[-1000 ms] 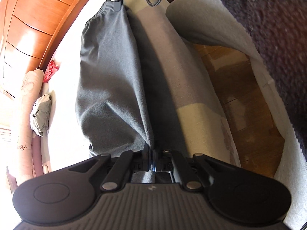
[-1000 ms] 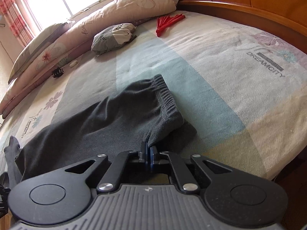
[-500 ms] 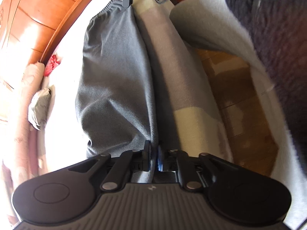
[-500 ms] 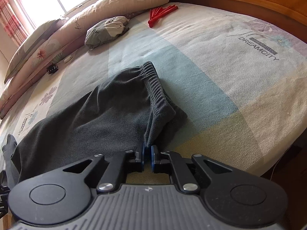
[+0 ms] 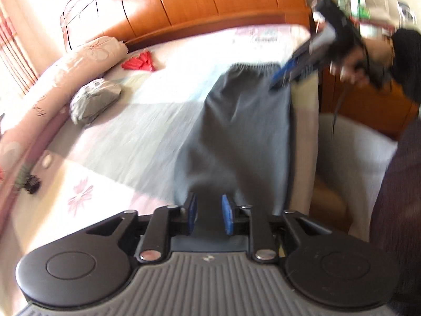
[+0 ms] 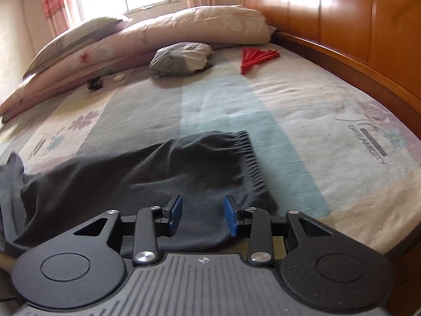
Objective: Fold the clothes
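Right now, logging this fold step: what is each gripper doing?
Left gripper: open, jaws just opened, holding nothing, above the dark grey trousers.
Right gripper: open, just opened, empty.

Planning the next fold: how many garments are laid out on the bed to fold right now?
1: the dark grey trousers lie flat along the near edge of the bed, waistband toward the headboard. A grey bundle by the pillows may be another garment; I cannot tell.

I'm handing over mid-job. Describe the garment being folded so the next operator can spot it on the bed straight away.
Start at the wooden headboard and come down the bed toward its near edge. The grey trousers lie there flat, ribbed elastic waistband toward the headboard side. They are the only dark, plain-coloured, long piece; the grey bundle and red sticks sit far off by the pillows.
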Available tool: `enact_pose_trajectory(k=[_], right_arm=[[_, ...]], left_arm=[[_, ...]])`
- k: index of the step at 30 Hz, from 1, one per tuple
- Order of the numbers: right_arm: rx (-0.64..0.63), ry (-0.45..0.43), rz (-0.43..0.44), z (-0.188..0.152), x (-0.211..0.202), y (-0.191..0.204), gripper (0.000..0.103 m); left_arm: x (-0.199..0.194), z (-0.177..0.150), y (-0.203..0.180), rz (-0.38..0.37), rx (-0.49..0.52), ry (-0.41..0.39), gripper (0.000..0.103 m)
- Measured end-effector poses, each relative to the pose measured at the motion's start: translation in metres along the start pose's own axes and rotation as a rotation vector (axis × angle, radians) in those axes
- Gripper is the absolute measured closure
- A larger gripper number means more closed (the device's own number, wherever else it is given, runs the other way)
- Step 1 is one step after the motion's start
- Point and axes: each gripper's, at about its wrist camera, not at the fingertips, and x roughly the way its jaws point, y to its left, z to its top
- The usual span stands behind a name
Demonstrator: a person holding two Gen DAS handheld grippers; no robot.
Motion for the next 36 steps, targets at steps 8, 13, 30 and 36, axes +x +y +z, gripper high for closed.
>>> enact_pose_trajectory(k=[8,13,30,36], right_arm=[[-0.166,0.065,-0.024,-0.029,0.03,0.04,0.054],[-0.143,0.037,0.005,-0.041,0.014,0.028,0.047],[0.065,-0.063,-0.071,-0.016,0.034,-0.025,0.042],[0.04,-0.128,-0.024,0.028,0.037,-0.014,0.042]], left_arm=[[0.092,0.017,-0.043,-0.094,-0.147,-0.024,0.076],[0.101,0.0,-0.066,-0.07,-0.253,-0.025,0.077],[0.117,0.012,-0.04,-0.016,-0.457,-0.04,0.064],[0.119,0.017,-0.016,-0.003,-0.514,-0.089,0.064]])
